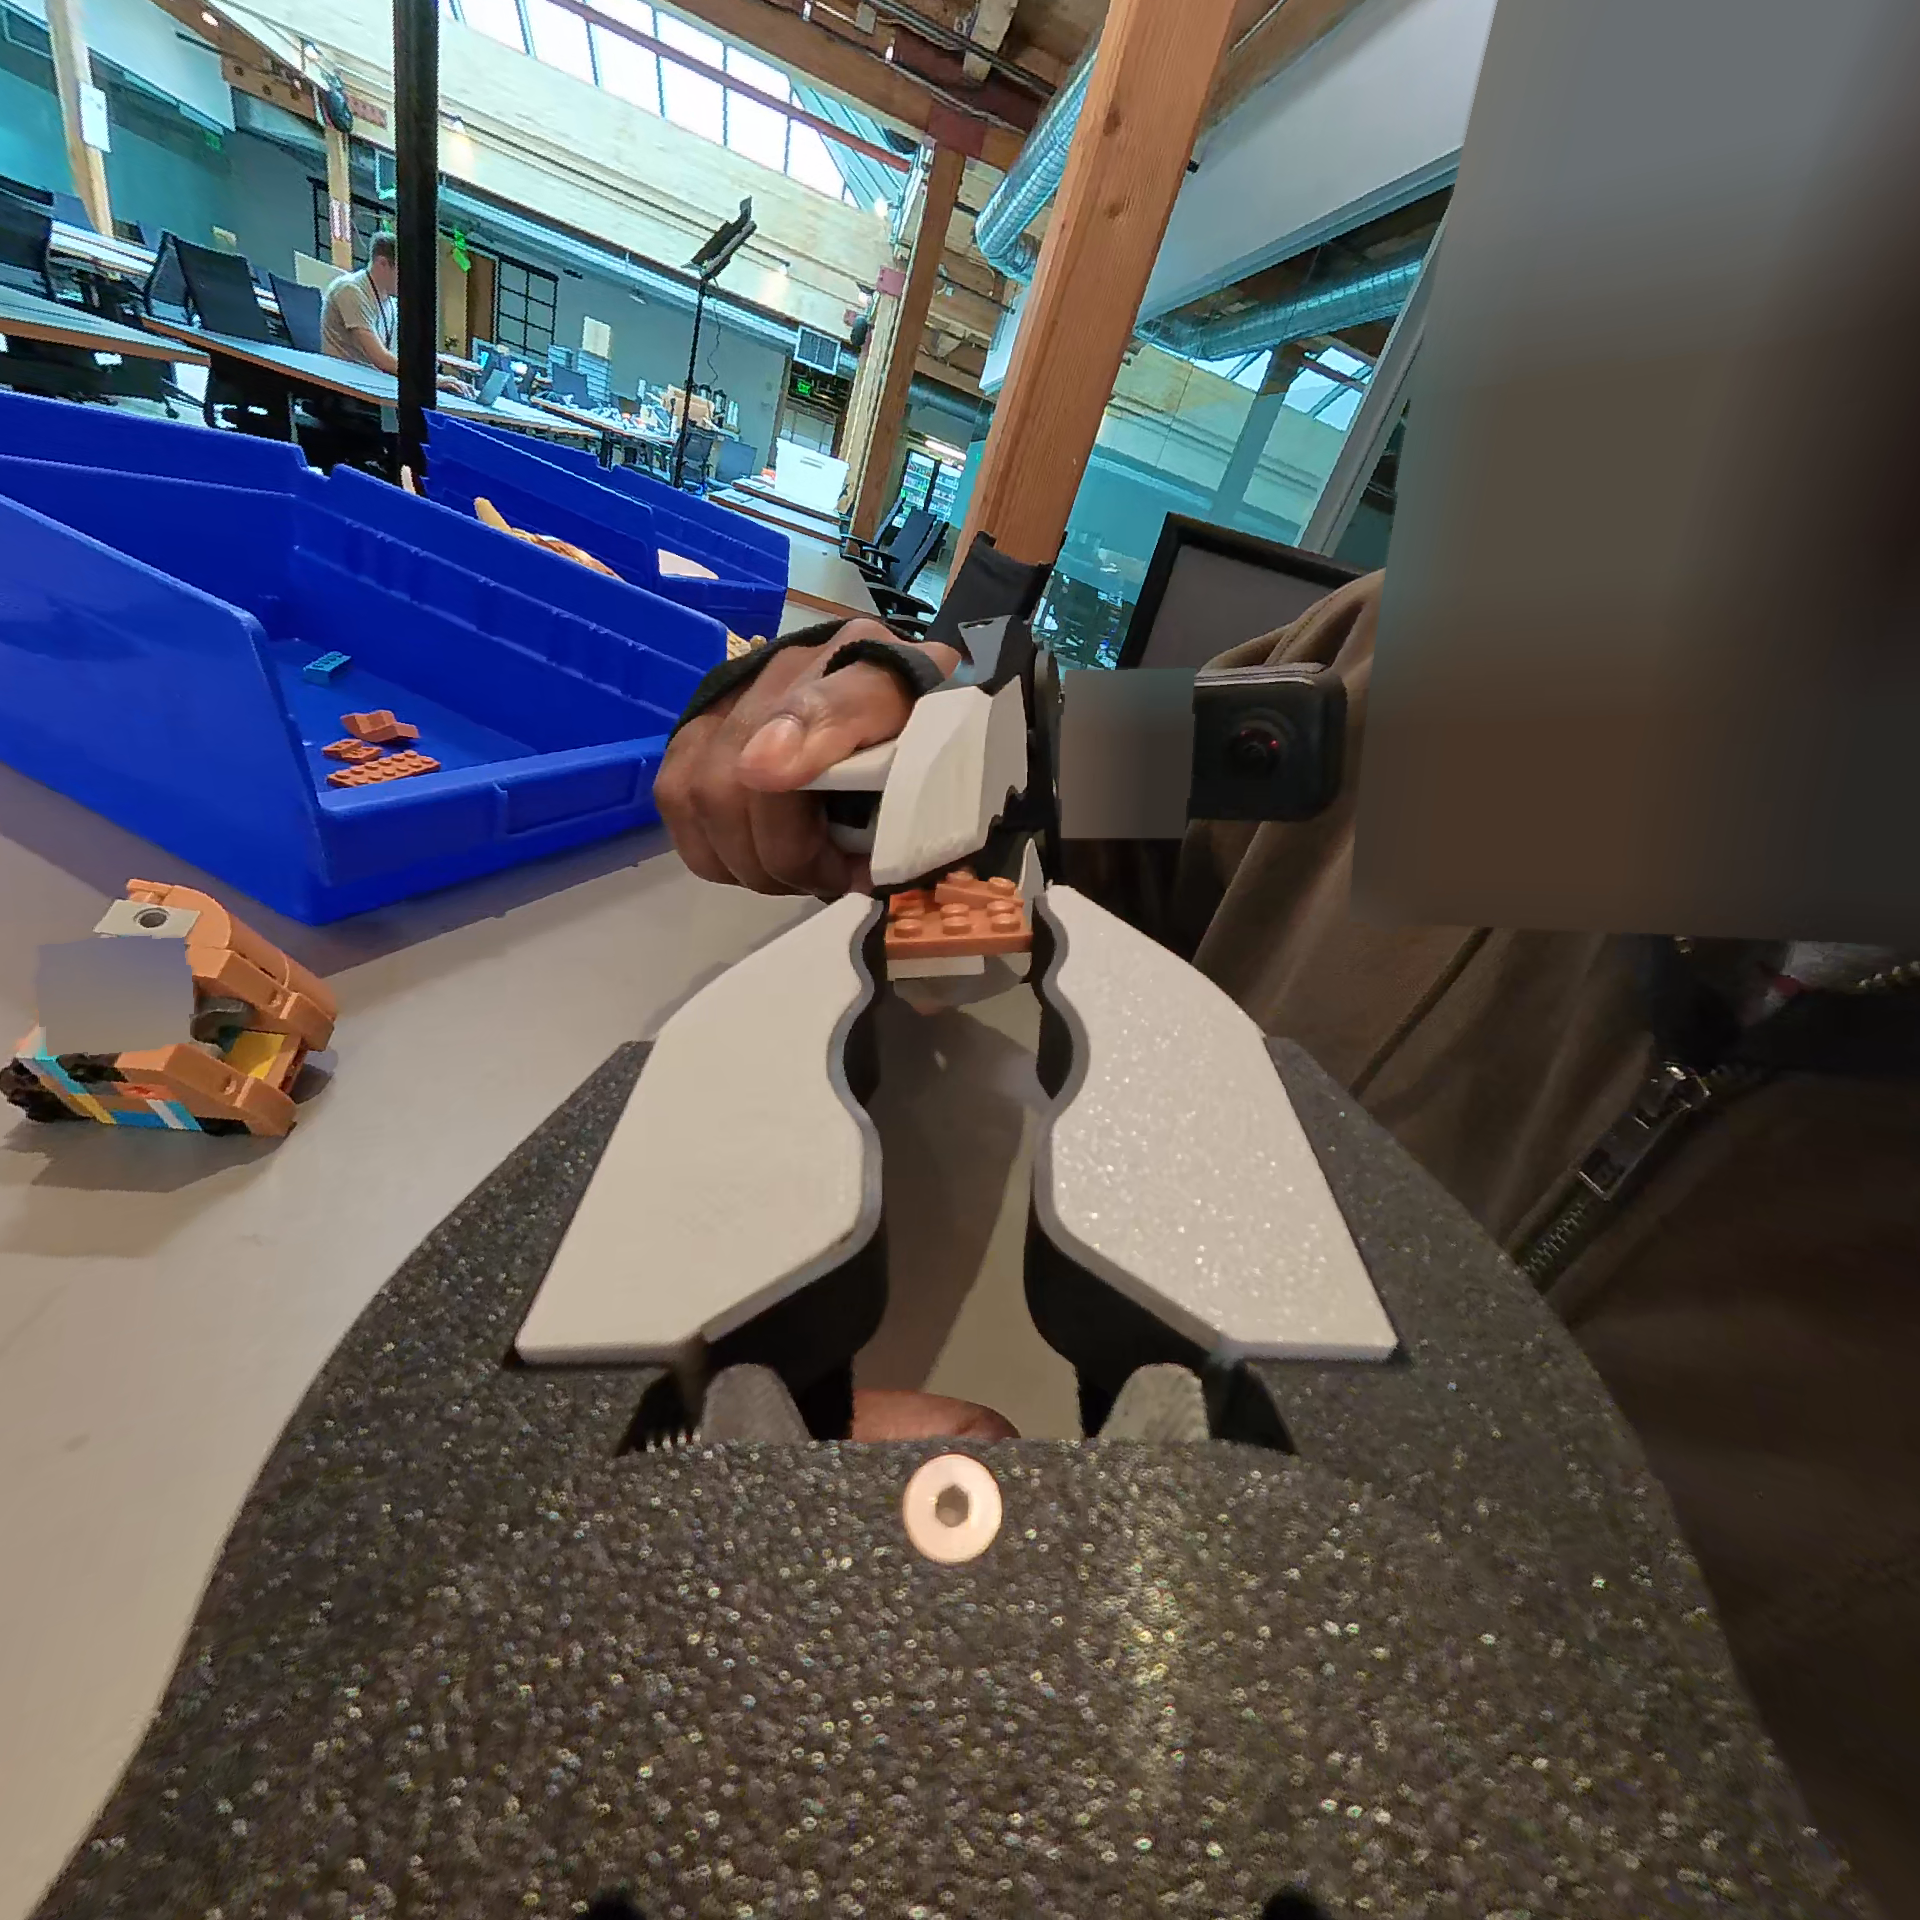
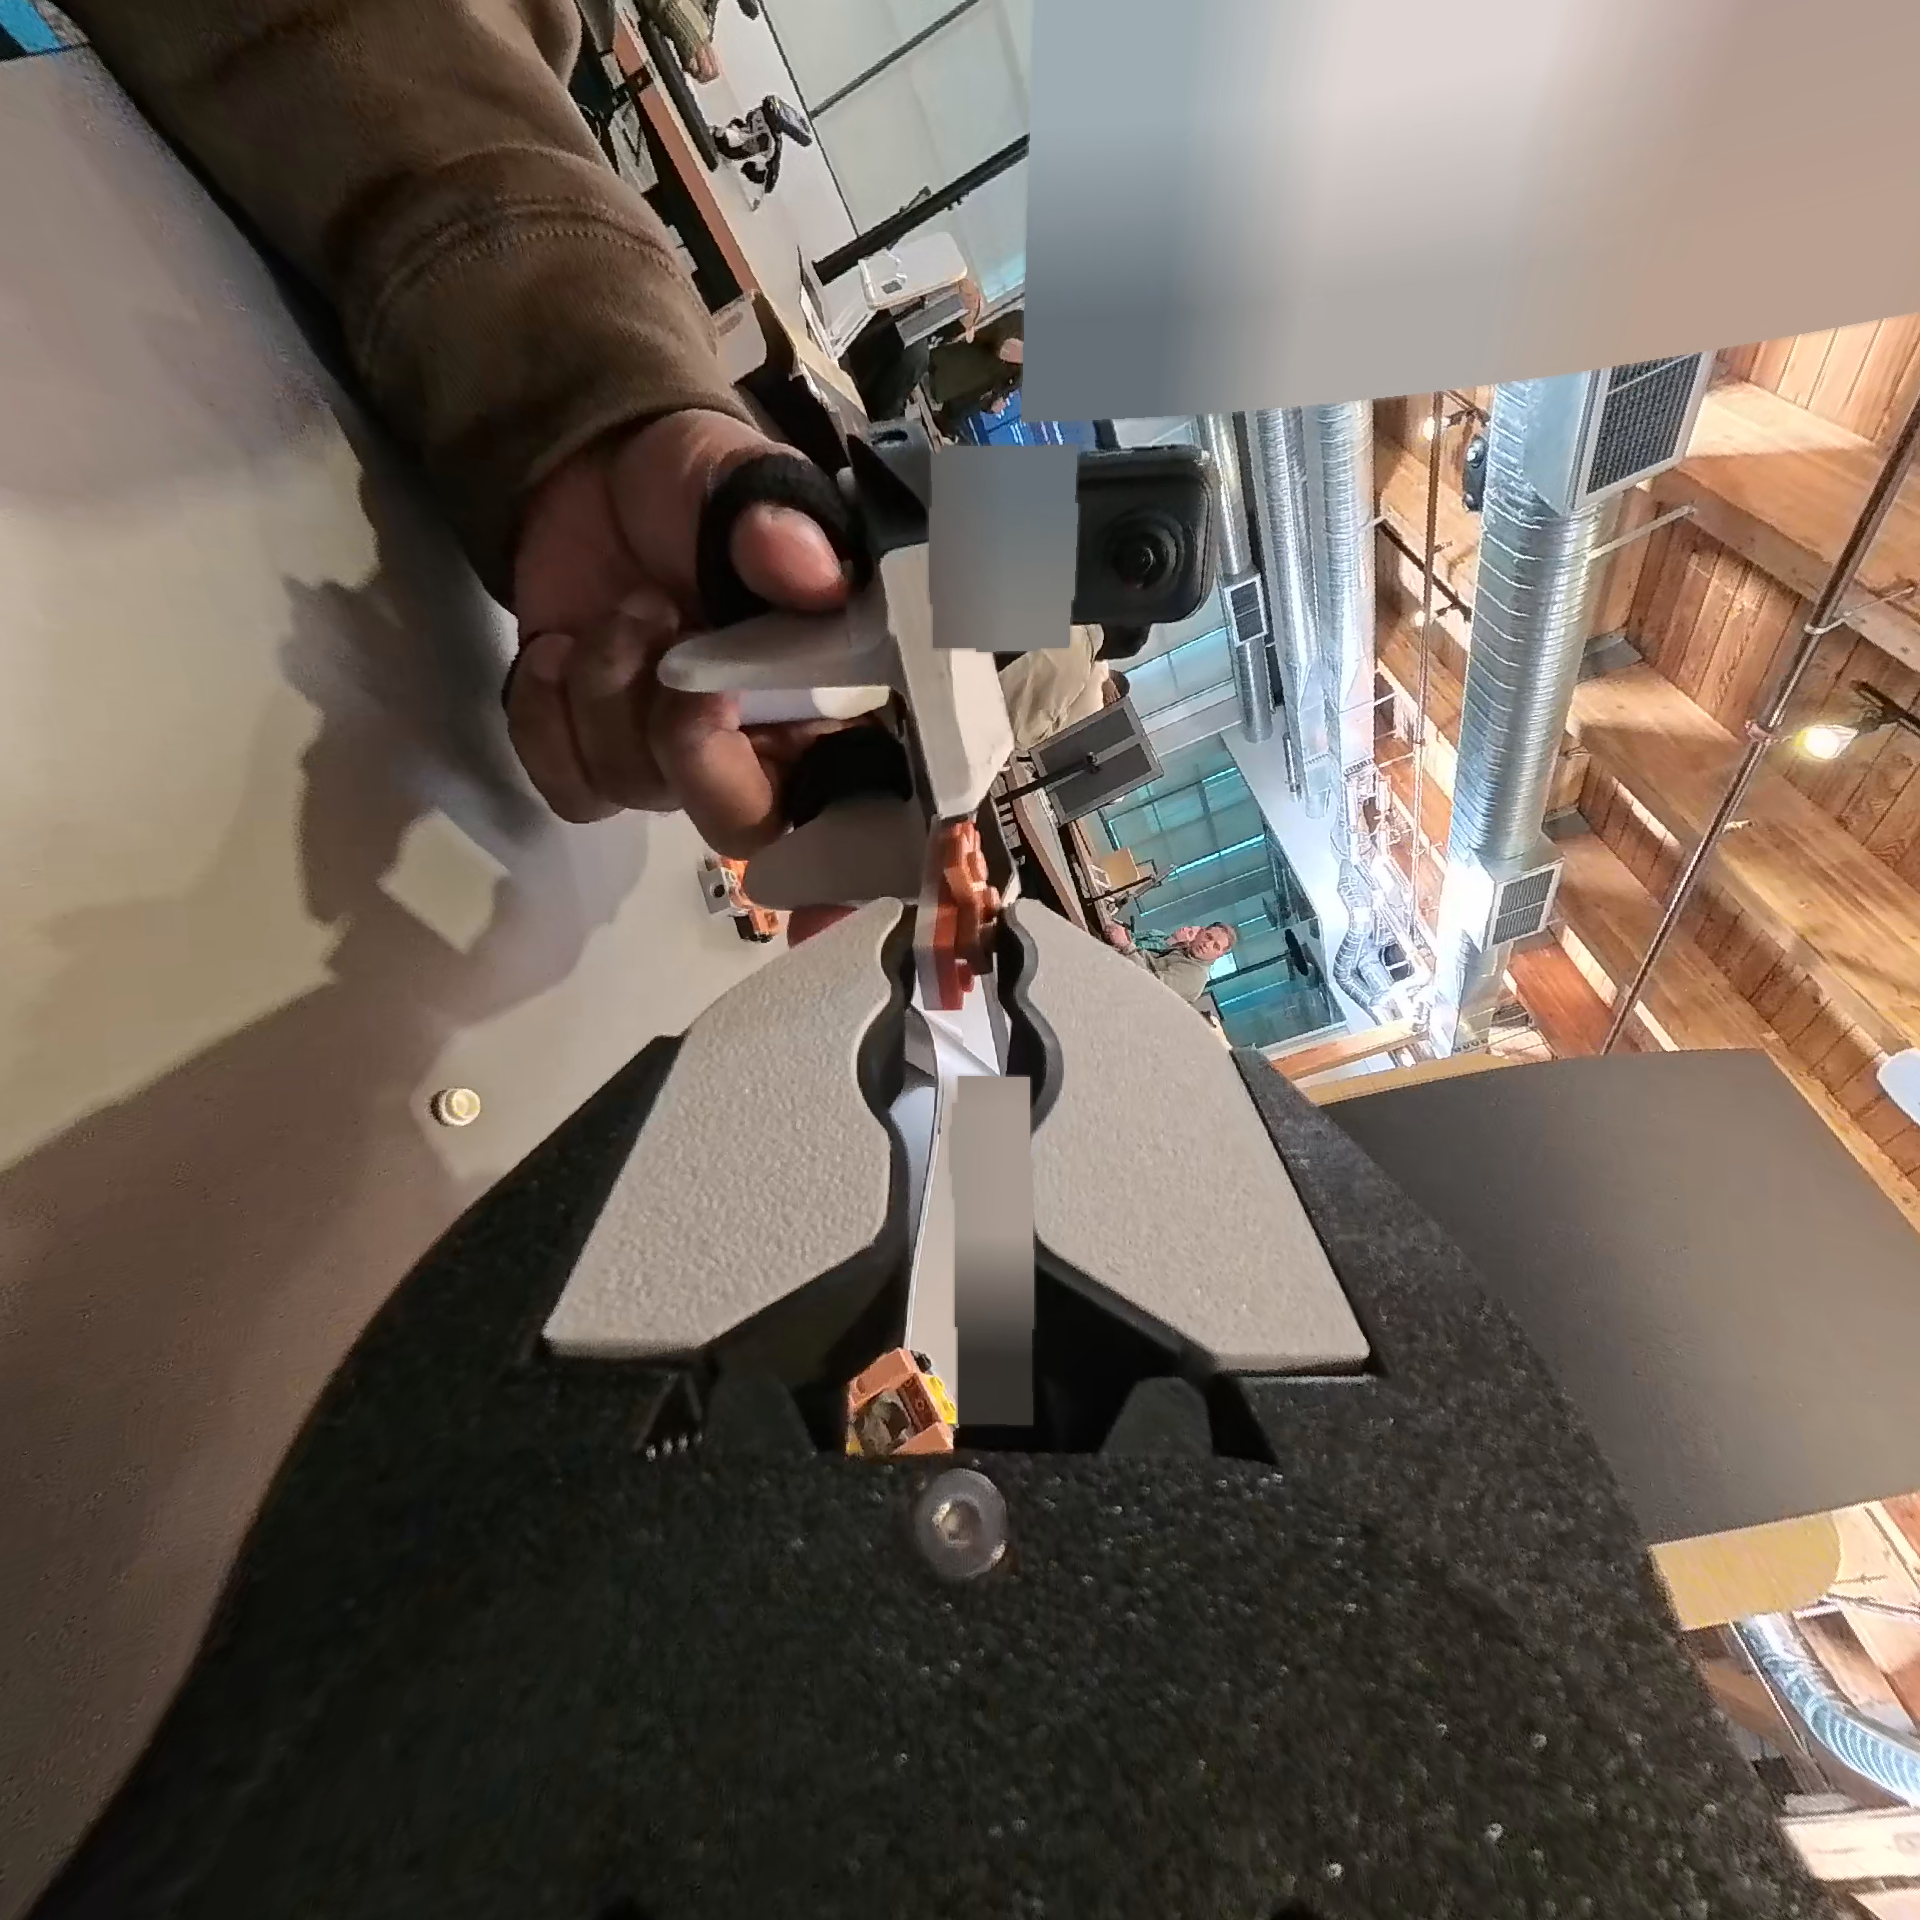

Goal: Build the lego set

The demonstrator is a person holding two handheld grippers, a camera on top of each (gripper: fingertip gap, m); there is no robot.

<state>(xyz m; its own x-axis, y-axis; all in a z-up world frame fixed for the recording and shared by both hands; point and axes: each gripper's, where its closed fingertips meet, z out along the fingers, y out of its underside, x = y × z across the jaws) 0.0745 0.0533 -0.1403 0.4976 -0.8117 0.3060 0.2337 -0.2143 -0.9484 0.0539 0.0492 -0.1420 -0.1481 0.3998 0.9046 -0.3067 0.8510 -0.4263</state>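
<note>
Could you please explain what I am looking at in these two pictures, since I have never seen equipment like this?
There is no robot here: a person holds a two-finger gripper in each hand, and each gripper carries a camera looking along its own fingers. The left wrist view shows the left gripper up close, with the right gripper and the hand gripping it opposite. The right wrist view is the reverse, tilted sideways, with the right gripper in front. Both grippers pinch a small stack of orange lego plates from opposite sides. On the grey table sit a half-built lego model and a blue bin with loose orange pieces.
</note>
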